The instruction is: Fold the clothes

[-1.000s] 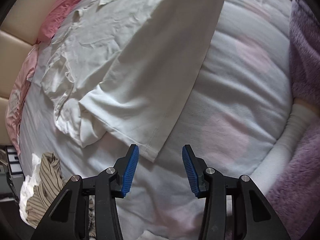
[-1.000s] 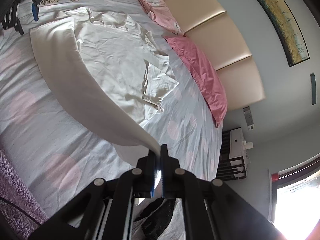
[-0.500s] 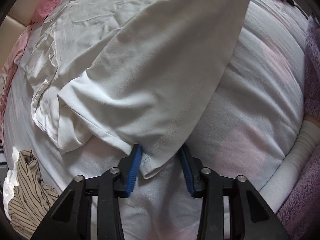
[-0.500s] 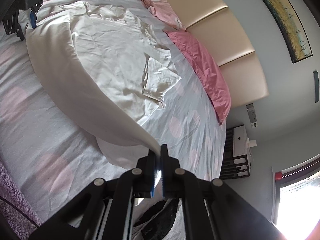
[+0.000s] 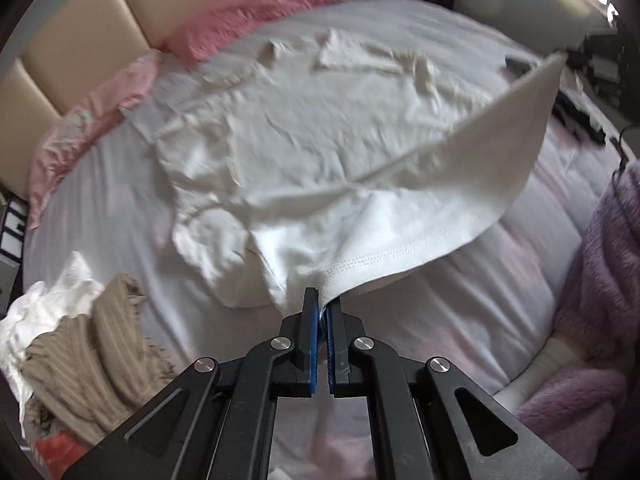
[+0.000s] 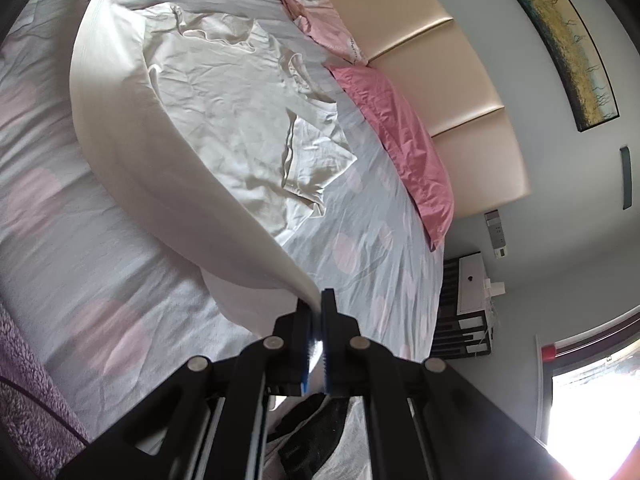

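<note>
Since the earlier frames, the left gripper (image 5: 322, 312) had closed its blue pads on the stitched hem corner of the white T-shirt (image 5: 320, 160), where a second before that corner had lain on the bed between wide-open jaws, and the corner now hung clear of the bedding. Its jaws had just been closing, with the hem pinched between them. The right gripper (image 6: 318, 308) was clenched on the other hem corner, much as before, and from it the white T-shirt (image 6: 224, 128) ran away in a long raised curve. Between the two grips the lower edge of the shirt stood lifted in a taut band, while the chest and both sleeves still lay wrinkled on the bed (image 5: 460, 312), spread across its middle towards the headboard (image 6: 452, 92). Pink pillows (image 5: 272, 4) lay along the headboard edge, beyond the collar. Near the left edge of the bed, close to the left gripper, sat a heap of other clothes (image 5: 80, 344), a tan striped piece on top of something white. A purple fleece blanket (image 5: 600, 272) lay along the foot edge.
</note>
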The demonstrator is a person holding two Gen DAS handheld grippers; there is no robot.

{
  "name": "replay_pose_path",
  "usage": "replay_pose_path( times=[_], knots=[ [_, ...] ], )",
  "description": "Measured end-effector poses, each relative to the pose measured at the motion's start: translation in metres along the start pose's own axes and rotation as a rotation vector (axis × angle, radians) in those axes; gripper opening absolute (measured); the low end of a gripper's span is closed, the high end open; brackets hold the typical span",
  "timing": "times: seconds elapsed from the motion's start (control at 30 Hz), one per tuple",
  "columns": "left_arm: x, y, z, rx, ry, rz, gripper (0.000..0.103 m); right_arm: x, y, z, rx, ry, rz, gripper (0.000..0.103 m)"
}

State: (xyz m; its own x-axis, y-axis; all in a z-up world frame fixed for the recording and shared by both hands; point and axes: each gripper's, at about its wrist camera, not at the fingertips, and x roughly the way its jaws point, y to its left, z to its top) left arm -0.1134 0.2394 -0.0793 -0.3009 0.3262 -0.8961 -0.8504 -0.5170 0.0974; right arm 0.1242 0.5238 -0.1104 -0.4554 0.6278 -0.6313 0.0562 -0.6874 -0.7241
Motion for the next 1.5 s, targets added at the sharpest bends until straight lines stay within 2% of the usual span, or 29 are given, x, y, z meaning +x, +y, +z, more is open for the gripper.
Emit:
replay_pose_path(
  times=[0.1,0.33,0.6,0.87,0.97,1.13,1.27,1.5],
  knots=[
    [-0.046,0.012,-0.004,-0.047,-0.091,0.018,0.003,-0.016,-0.002,0.001,-0.003,-0.021,-0.011,0.004],
    [-0.128,0.008,-0.025,-0.074,-0.22,0.096,0.003,-0.061,-0.01,0.001,0.009,-0.075,-0.065,0.004],
    [-0.193,-0.009,-0.048,-0.079,-0.335,0.141,0.003,-0.112,-0.021,-0.001,0.034,-0.128,-0.142,0.003],
    [-0.249,-0.022,-0.076,-0.103,-0.423,0.119,0.003,-0.164,-0.033,-0.015,0.061,-0.156,-0.194,0.003],
    [-0.248,-0.026,-0.08,-0.101,-0.404,0.114,0.003,-0.174,-0.032,-0.018,0.056,-0.158,-0.188,0.003],
    [-0.214,-0.011,-0.067,-0.121,-0.335,0.135,0.003,-0.157,-0.024,-0.009,0.04,-0.144,-0.165,0.003],
    [-0.186,0.018,-0.045,-0.161,-0.309,0.146,0.003,-0.125,-0.031,0.007,0.052,-0.118,-0.143,0.004],
    [-0.114,0.083,0.017,-0.202,-0.227,0.157,0.003,-0.036,-0.065,0.06,0.084,-0.069,-0.087,0.004]
  ],
)
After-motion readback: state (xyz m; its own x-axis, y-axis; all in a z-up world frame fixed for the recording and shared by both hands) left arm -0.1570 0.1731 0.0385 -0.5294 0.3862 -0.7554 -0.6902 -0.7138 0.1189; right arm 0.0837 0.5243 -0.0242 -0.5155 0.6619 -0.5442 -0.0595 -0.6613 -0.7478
